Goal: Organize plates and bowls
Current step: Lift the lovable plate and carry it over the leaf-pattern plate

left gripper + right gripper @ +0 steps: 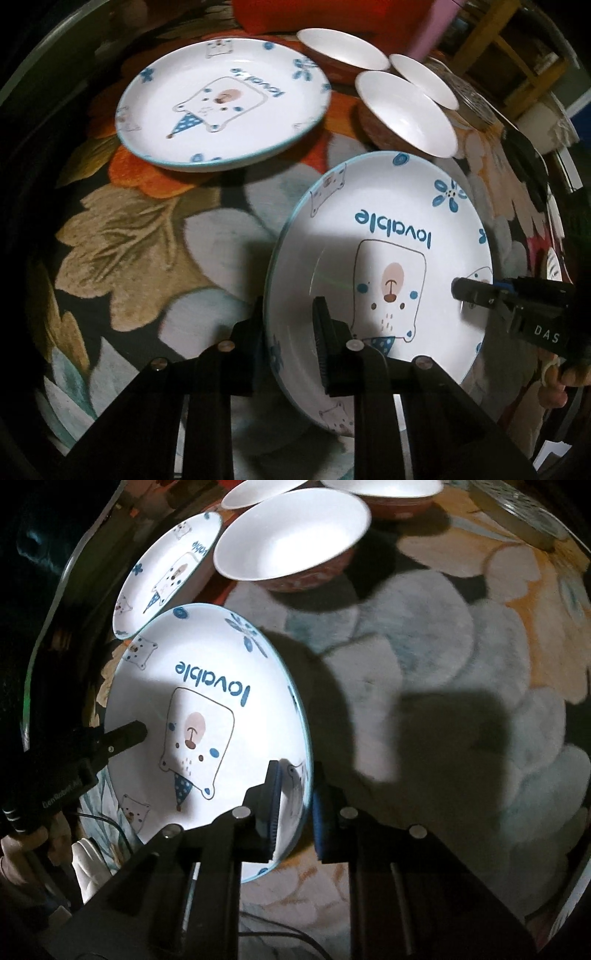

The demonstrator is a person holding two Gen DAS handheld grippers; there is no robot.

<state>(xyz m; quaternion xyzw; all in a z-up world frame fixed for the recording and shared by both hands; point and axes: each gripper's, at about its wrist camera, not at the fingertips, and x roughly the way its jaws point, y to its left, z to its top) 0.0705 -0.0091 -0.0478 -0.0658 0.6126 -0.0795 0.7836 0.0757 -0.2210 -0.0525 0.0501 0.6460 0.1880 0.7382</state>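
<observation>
A white bear plate marked "lovable" (384, 236) (207, 686) is held between both grippers. My left gripper (291, 339) is shut on its left rim; it also shows in the right wrist view (129, 734). My right gripper (295, 808) is shut on the plate's right rim; it also shows in the left wrist view (461, 290). A second bear plate (221, 107) (166, 572) lies on the floral tablecloth behind. Three bowls, white inside and red-brown outside, sit further back (402, 110) (341, 48) (424, 79); the nearest one also shows in the right wrist view (291, 535).
The floral tablecloth (140, 229) (424, 664) covers the table. A glass dish (469, 96) (524, 506) sits at the far right edge. A red object (314, 14) and wooden furniture (517, 55) stand behind the table. Cables (110, 830) lie at the near edge.
</observation>
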